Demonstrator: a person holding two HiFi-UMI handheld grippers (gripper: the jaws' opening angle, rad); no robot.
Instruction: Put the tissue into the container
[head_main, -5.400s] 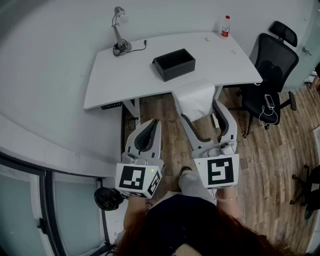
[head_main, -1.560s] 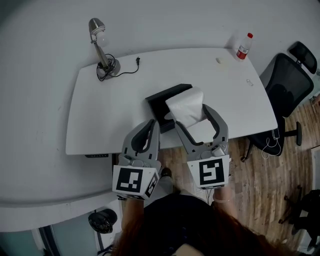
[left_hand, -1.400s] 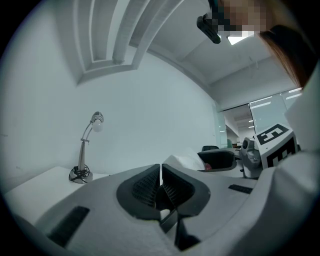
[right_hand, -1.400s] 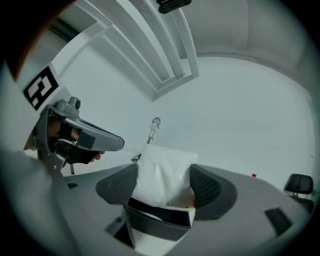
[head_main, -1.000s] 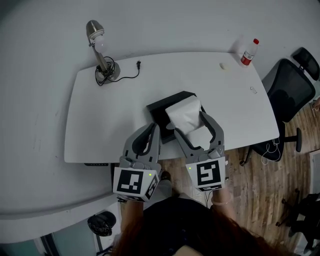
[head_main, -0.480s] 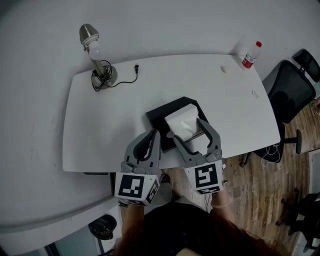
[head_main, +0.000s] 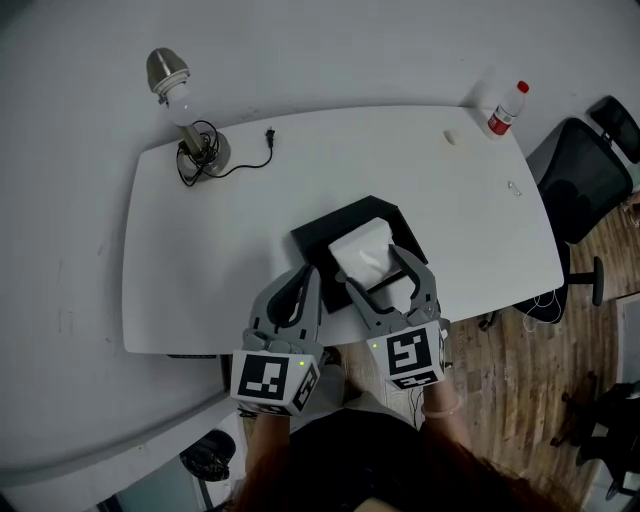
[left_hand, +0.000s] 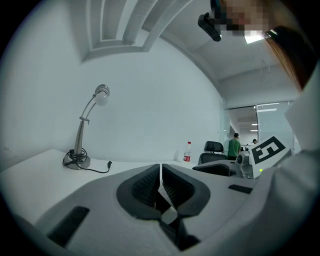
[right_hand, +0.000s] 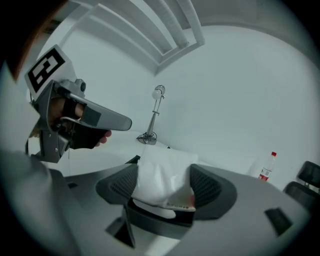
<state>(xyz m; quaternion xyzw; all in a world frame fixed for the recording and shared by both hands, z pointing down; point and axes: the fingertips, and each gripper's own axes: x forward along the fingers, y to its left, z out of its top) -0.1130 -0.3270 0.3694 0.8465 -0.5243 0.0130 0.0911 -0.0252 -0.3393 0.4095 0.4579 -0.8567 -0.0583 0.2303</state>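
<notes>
White tissue (head_main: 360, 246) is clamped by the right gripper's (head_main: 374, 266) fingers over the black container (head_main: 318, 236), the left gripper's (head_main: 306, 277) fingers pressed together empty; released off-centre, it could be draped across the rim.

Soft, even indoor light falls bright on the white desk (head_main: 250, 250), leaving only faint shadows. All views bend hard at the rim and darken in the corners. A ceiling light (left_hand: 255, 36) glares at two o'clock in the left gripper view. The tissue (right_hand: 160, 172) looks washed out.
</notes>
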